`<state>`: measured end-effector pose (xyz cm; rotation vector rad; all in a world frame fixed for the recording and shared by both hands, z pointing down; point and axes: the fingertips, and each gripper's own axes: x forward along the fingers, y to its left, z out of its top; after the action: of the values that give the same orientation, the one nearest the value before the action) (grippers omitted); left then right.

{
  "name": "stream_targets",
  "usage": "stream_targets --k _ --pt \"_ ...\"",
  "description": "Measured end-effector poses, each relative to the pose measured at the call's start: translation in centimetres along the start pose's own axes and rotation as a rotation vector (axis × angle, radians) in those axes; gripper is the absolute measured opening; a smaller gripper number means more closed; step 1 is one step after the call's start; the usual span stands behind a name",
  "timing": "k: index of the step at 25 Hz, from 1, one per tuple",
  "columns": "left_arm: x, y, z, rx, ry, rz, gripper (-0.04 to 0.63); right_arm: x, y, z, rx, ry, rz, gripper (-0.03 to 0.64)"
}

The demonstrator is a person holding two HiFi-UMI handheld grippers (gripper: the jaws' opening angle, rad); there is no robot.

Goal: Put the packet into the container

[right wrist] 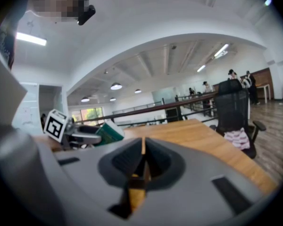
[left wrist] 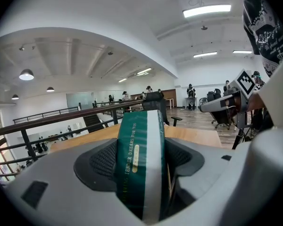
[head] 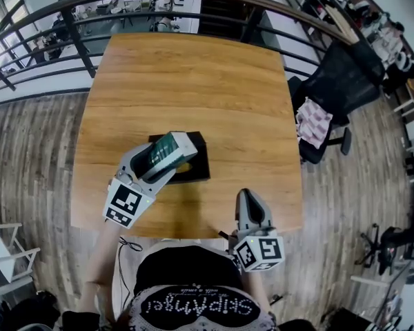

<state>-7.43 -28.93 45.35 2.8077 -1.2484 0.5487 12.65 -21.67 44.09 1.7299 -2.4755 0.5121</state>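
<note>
**Packet held over the container**

The green-and-white packet (head: pixel 167 149) is clamped in the left gripper (head: pixel 171 156), overlapping the black container (head: pixel 200 161) in the head view. Open wood of the surface (head: pixel 193 81) stretches beyond. The right gripper (head: pixel 249 197), jaws together, sits by the near edge, apart from the container.

Head view looks steeply down; gripper views (low, level) share the table (head: pixel 193 81).

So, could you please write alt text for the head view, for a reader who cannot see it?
Seen from above, the left tool grips a green and white packet over a black container on a wooden table. The right tool, shut and empty, is by the table's near edge.
</note>
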Motion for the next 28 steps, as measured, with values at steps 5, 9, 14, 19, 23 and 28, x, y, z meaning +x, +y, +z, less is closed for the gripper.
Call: stream_targets --k 5,9,14,19,23,28 --pt "1.4 -0.3 -1.7 -0.013 0.029 -0.023 0.341 0.4 -0.2 -0.3 0.006 0.007 -0.003 0.041" --pt "2.4 -0.8 -2.5 -0.005 0.052 -0.043 0.341 0.5 -0.7 -0.1 0.009 0.014 -0.015 0.041" --pt "3.4 -1.0 -3.3 0.0 0.063 -0.06 0.341 0.6 -1.0 -0.4 0.014 0.018 -0.03 0.041" --pt "4.3 -1.2 -4.1 0.018 0.08 -0.077 0.341 0.6 -1.4 -0.7 0.021 0.029 -0.046 0.041" --pt "4.8 -1.8 -5.0 0.057 0.109 -0.093 0.341 0.5 -1.8 -0.7 0.025 0.029 -0.057 0.041" --pt "5.3 -2.4 -6.4 0.083 0.148 -0.116 0.341 0.6 -1.9 -0.7 0.029 0.027 -0.065 0.041"
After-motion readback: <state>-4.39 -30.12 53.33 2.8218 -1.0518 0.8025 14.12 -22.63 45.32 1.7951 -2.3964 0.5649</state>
